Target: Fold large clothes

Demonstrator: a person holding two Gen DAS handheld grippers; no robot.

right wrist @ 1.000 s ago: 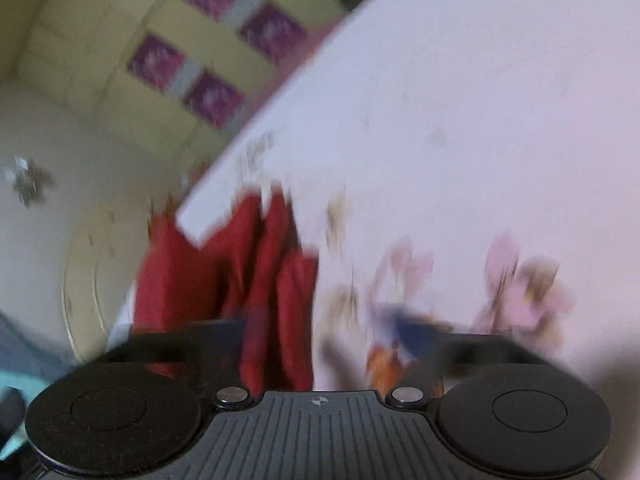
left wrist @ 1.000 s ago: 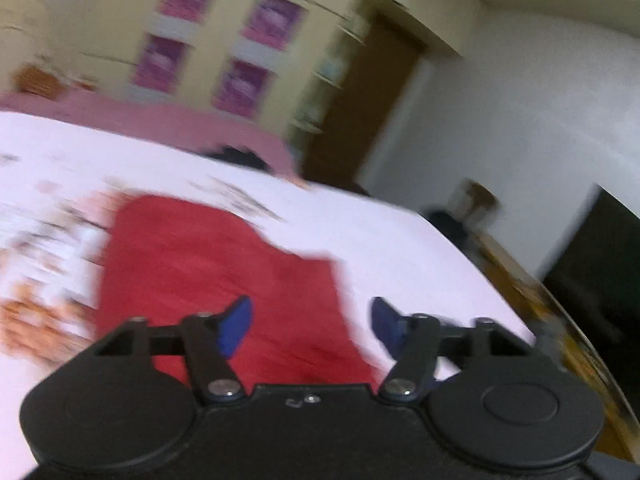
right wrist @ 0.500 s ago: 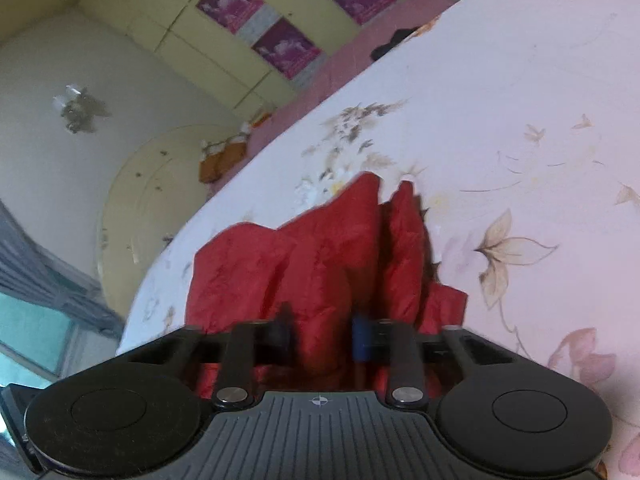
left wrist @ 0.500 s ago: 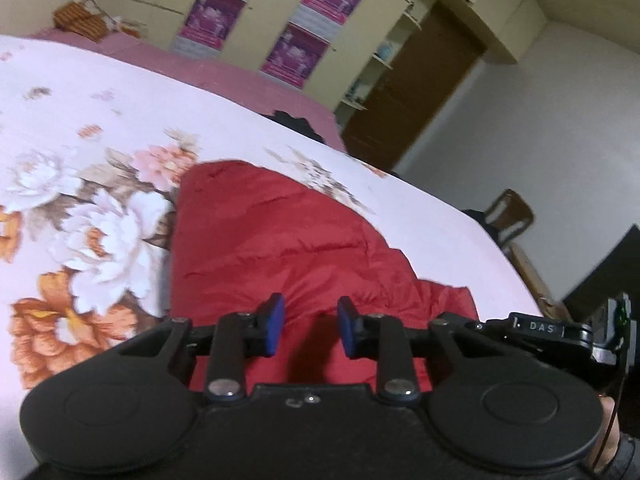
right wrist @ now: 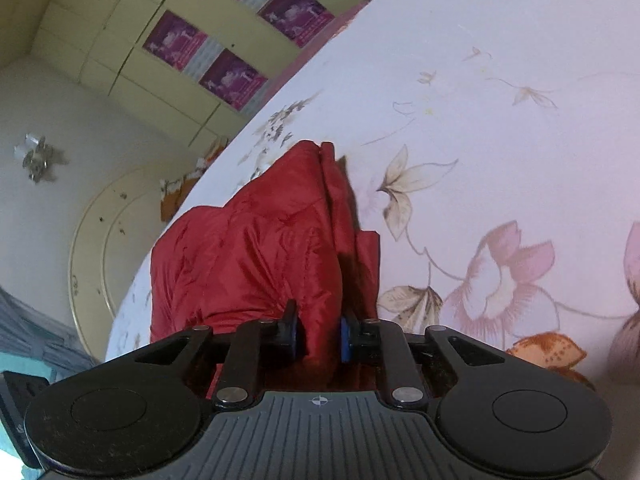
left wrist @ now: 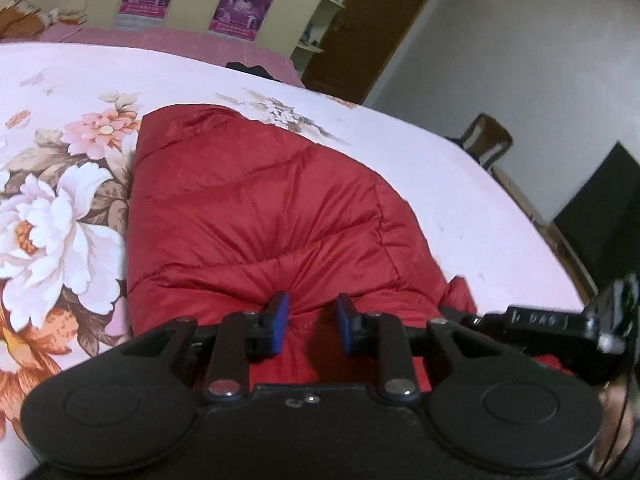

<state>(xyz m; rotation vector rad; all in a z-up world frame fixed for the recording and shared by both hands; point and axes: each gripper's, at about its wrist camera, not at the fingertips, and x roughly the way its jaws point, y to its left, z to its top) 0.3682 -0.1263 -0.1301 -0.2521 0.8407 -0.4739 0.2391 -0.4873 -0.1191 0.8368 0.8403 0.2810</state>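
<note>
Both tongs, left gripper (left wrist: pixel 309 322) and right gripper (right wrist: pixel 318 334), have just narrowed onto the red jacket's (left wrist: pixel 256 208) near edge; folding can proceed.

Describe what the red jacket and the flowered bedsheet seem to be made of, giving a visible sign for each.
Red jacket: probably thin nylon or polyester shell over padding; it has a slight sheen, stitched quilt lines and puffy creases.
Flowered bedsheet: likely woven cotton or a blend; matte, flat, with printed blossoms and no shine.
</note>
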